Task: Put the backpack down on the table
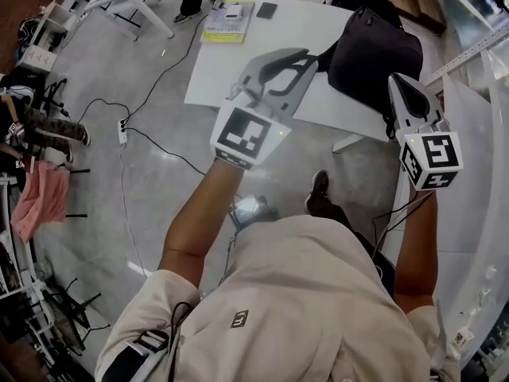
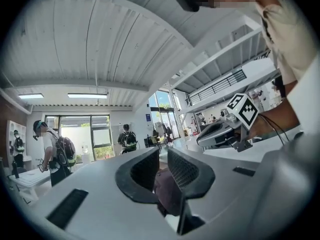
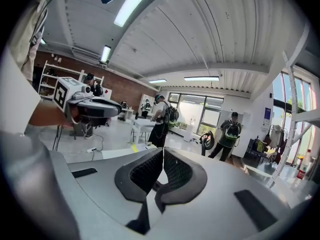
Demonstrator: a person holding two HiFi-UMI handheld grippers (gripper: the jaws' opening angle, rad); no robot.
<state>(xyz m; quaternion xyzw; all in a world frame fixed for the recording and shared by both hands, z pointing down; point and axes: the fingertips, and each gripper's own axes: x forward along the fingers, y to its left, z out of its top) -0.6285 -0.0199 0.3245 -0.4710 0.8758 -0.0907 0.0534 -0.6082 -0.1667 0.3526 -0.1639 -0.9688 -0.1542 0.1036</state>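
Note:
The black backpack [image 1: 374,50] lies on the right end of the white table [image 1: 238,74], free of both grippers. My left gripper [image 1: 298,58] hovers over the table just left of the pack. Its jaws stand a narrow gap apart with nothing between them, as the left gripper view [image 2: 162,171] shows. My right gripper [image 1: 395,80] is held beside the pack's near right corner. It is shut and empty, its pads meeting at the tips in the right gripper view [image 3: 163,168]. Each gripper also shows in the other's view: the right gripper [image 2: 220,131] and the left gripper [image 3: 92,109].
A yellow booklet [image 1: 228,22] and a dark phone [image 1: 267,9] lie at the table's far side. Cables and a power strip [image 1: 122,130] run over the floor at left. A white counter [image 1: 477,134] borders the right. Several people wearing backpacks stand in the room.

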